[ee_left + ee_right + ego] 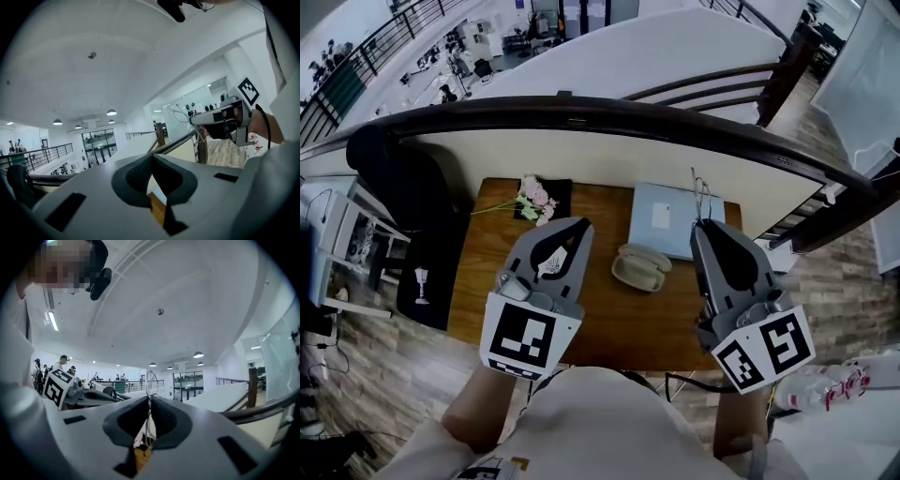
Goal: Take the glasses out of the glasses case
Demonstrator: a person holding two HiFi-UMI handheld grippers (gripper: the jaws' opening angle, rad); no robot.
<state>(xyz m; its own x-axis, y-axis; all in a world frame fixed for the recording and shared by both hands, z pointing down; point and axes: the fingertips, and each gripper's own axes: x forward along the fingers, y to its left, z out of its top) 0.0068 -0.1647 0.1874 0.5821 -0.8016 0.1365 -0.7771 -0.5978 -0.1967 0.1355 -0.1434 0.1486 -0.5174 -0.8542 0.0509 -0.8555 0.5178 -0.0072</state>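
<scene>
What worries us most is the hold on the thin wire-framed glasses (150,380). They are caught by a slim part of the frame only, and they stand up past the jaw tips with nothing under them. We judge that a jolt or a quick turn of the wrist could make them swivel or slip out. A harder squeeze could bend the wire. If they dropped, they would land on the brown wooden table (609,323) near the cream oval glasses case (640,267), or bounce off its edge to the floor. The dark curved handrail (581,114) lies beyond the case, with an open hall below it, so we would not carry the glasses out that way.

The right gripper (149,401) has its jaws almost together, and the dark pads pinch the wire frame between them. In the head view the right gripper sits to the right of the case and above it, and the glasses show at its tip (700,195). The left gripper (152,157) has its jaws pressed together with nothing between them. It hangs to the left of the case and touches nothing. The case rests on the table between the two grippers, and we cannot make out anything inside it. The glasses are therefore out of the case and held in the air.
</scene>
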